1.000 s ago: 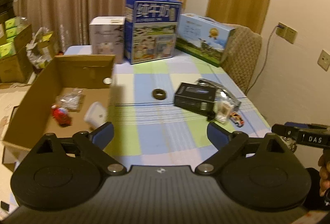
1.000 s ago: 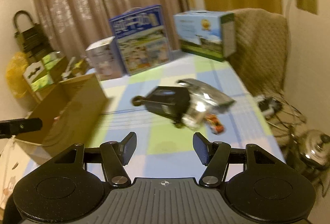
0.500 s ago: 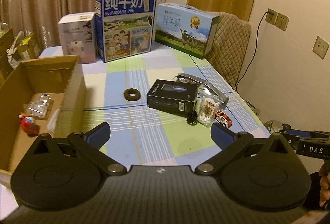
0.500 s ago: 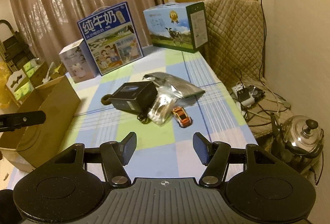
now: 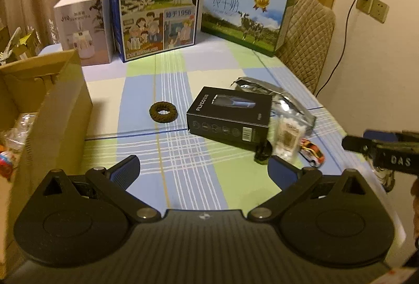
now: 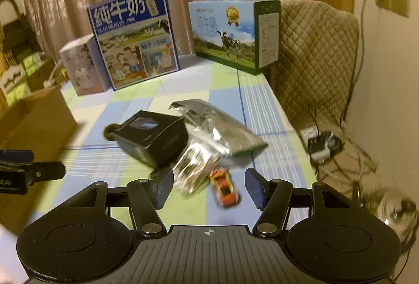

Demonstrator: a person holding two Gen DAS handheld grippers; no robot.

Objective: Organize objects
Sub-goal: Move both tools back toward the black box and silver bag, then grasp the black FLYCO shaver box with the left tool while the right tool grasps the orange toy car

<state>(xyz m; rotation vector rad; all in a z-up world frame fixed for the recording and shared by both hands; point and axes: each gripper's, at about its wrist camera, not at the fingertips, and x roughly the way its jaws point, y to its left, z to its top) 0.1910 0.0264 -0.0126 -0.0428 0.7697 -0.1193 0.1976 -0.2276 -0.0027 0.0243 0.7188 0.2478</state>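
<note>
Both sets of jaws gape wide and empty! The right gripper hovers low in the frame over the orange toy car, beside the silver pouch and black box. The left gripper faces the brown ring mid-tabletop; the cardboard box sits at left.

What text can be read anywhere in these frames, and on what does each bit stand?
"纯牛奶": tall blue milk carton, top front.
"1956": same carton, lower right panel; the characters before it are too blurred to read.
"纯牛奶": light blue milk box.
"FLYCO": black box, front side.
"DAS": right gripper, on its side.
White box: print too blurred.
Barcode digits on the black box: too small.
</note>
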